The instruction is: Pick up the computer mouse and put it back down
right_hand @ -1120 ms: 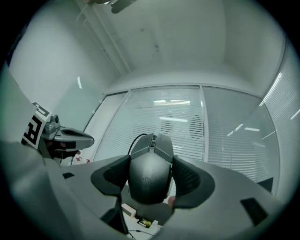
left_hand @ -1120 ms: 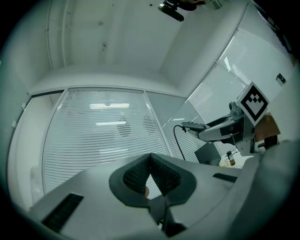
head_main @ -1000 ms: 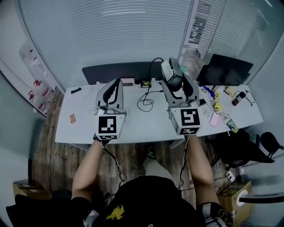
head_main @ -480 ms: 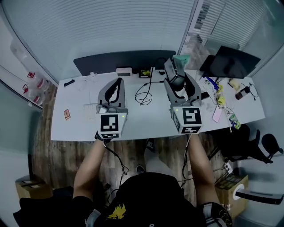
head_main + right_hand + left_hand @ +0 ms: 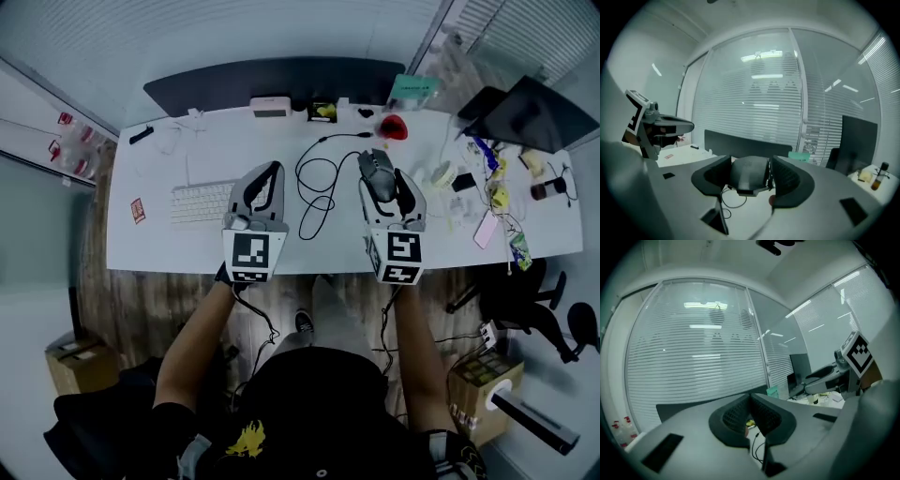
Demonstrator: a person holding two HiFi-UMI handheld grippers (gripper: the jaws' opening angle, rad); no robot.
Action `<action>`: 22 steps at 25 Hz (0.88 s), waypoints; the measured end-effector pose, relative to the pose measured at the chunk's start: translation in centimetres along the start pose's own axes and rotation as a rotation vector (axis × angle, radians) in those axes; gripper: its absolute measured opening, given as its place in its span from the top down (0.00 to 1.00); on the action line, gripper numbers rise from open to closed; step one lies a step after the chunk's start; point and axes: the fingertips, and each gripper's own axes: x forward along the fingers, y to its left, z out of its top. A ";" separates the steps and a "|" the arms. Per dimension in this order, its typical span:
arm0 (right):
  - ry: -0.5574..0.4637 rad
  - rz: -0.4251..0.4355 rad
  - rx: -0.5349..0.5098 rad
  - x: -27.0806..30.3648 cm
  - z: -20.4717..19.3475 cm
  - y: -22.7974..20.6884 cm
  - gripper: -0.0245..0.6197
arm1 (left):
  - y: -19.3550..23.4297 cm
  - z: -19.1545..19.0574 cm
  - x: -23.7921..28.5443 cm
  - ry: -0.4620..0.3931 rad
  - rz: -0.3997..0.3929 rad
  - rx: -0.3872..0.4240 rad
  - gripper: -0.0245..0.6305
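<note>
A dark grey computer mouse [image 5: 377, 167] sits between the jaws of my right gripper [image 5: 382, 183], which is shut on its sides. In the right gripper view the mouse [image 5: 749, 174] fills the gap between the two pads, and the white table shows below it. Its black cable [image 5: 319, 178] loops across the white table [image 5: 187, 248] toward the back edge. My left gripper [image 5: 271, 178] hangs over the table just right of the keyboard, shut on nothing. Its pads meet in the left gripper view [image 5: 750, 403].
A white keyboard [image 5: 202, 200] lies left of the left gripper. A red object [image 5: 394, 127] and a green box [image 5: 412, 89] sit at the back. Bottles, a pink phone [image 5: 486, 230] and small clutter crowd the right end. A dark partition [image 5: 234, 80] lines the rear edge.
Both grippers have dropped toward the table and now sit low over it. The mouse stayed in the right gripper. The head view has tilted down, showing more of the table.
</note>
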 end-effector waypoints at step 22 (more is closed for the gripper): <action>0.510 -0.013 0.205 2.1 -33.3 2.7 0.53 | -9.9 -25.9 -1.6 0.460 0.019 -0.183 0.94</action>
